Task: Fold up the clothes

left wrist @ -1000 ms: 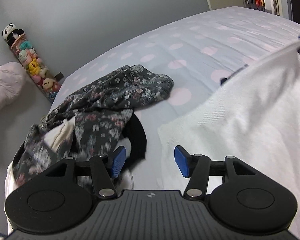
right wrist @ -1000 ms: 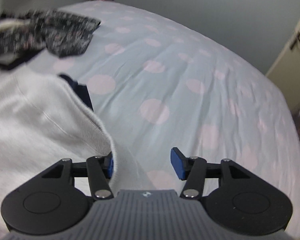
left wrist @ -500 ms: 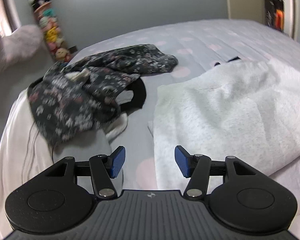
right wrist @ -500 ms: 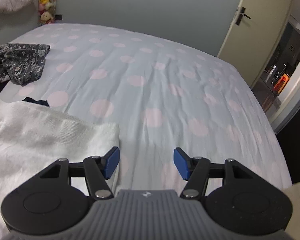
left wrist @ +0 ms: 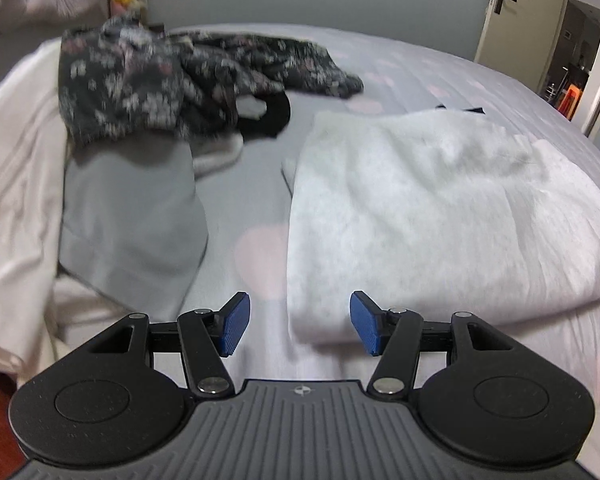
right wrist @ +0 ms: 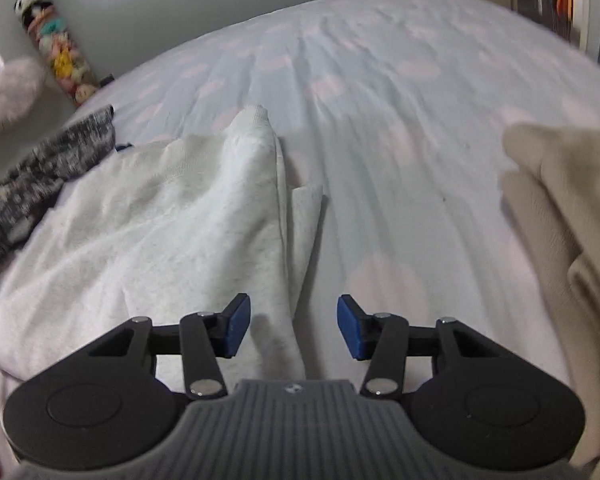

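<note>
A white fleecy garment [left wrist: 432,216] lies rumpled on the dotted bedsheet [left wrist: 440,76]. My left gripper [left wrist: 298,326] hovers open over its near left corner, whose edge lies between the blue pads without touching them. In the right wrist view the same white garment [right wrist: 156,224] spreads to the left, with a folded edge running toward my right gripper [right wrist: 290,330]. Its jaws are closing, the cloth's edge lies between them, and the pads do not press on it.
A dark floral garment [left wrist: 172,76] is heaped at the back left, over a black piece [left wrist: 274,114] and a grey cloth [left wrist: 128,216]. A cream blanket [left wrist: 12,184] hangs at the left edge. A beige cloth [right wrist: 564,220] lies at the right. An open door [left wrist: 516,28] stands beyond.
Both grippers rolled and dropped toward the near edge of the white garment, which now lies flat on the bed. The right gripper swung left over the garment's folded edge.
</note>
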